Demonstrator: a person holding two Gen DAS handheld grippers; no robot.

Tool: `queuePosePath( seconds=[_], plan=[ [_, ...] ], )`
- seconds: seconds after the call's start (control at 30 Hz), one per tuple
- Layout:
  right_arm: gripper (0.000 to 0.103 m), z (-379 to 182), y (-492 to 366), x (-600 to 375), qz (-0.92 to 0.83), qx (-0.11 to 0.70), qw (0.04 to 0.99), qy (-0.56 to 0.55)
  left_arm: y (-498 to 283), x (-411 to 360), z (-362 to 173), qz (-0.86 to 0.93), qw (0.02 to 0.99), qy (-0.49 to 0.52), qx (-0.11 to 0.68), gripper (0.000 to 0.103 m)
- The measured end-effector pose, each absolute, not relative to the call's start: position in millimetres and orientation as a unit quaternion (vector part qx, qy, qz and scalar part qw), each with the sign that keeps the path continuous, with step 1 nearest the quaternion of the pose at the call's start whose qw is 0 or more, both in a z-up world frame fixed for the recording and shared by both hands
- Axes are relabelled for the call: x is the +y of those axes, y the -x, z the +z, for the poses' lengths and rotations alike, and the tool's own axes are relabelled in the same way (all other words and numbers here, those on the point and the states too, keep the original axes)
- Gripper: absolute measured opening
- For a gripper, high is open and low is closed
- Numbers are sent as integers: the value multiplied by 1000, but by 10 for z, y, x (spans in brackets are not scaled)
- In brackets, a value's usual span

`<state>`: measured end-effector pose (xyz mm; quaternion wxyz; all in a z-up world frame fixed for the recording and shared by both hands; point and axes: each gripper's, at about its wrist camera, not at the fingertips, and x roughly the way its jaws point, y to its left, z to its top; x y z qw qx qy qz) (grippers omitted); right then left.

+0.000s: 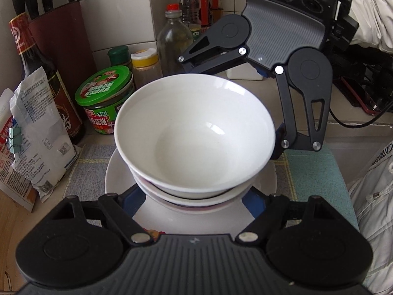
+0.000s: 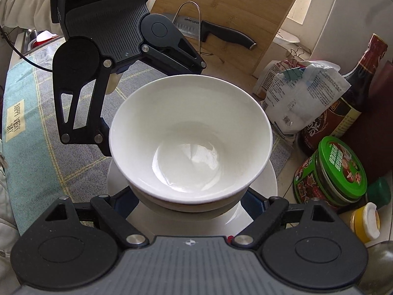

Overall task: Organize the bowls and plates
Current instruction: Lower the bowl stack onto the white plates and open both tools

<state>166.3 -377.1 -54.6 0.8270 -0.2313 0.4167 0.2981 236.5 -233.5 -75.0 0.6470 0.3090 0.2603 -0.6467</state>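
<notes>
A stack of white bowls stands on a white plate (image 1: pixel 115 174) (image 2: pixel 267 179), which lies on a checked cloth. The top bowl (image 1: pixel 194 132) (image 2: pixel 189 135) is empty and nests in a lower bowl (image 1: pixel 196 198) (image 2: pixel 191 202). My left gripper (image 1: pixel 192 200) straddles the stack low down from the near side. Its blue pads (image 1: pixel 131 200) lie against the lower bowl, tips hidden under the flare. From the opposite side my right gripper (image 2: pixel 189 198) clasps the stack the same way. Its fingers (image 1: pixel 294 113) show past the bowl in the left wrist view.
Crowding one side are a green-lidded jar (image 1: pixel 105 86), a dark sauce bottle (image 1: pixel 36 56), a clipped bag (image 1: pixel 36 132), a knife block (image 1: pixel 63 29) and several bottles (image 1: pixel 172 36). A wooden cutting board (image 2: pixel 233 12) with a black-handled knife (image 2: pixel 221 33) leans beyond. A person's pale sleeve (image 1: pixel 368 12) is nearby.
</notes>
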Motion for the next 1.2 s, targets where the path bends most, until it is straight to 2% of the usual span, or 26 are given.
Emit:
queuePosePath(
  seconds=[0.7,0.97,1.03,1.2],
  plan=[
    [93,-588,-1719,-3824,290,416,829,238,-2427,-2352,-802,-646,655,-290,263,85],
    [99,-625,-1725,-3809,281,416,832,234,-2429,-2340,-797,-638,666,-279,267,86],
    [103,-622,-1720,-3804,281,415,834,230,-2398,-2327,-799,-636,670,-280,260,87],
    [103,-621,-1682,-3783,270,412,836,240,-2281,-2263,-778,-622,689,-286,236,95]
  ],
)
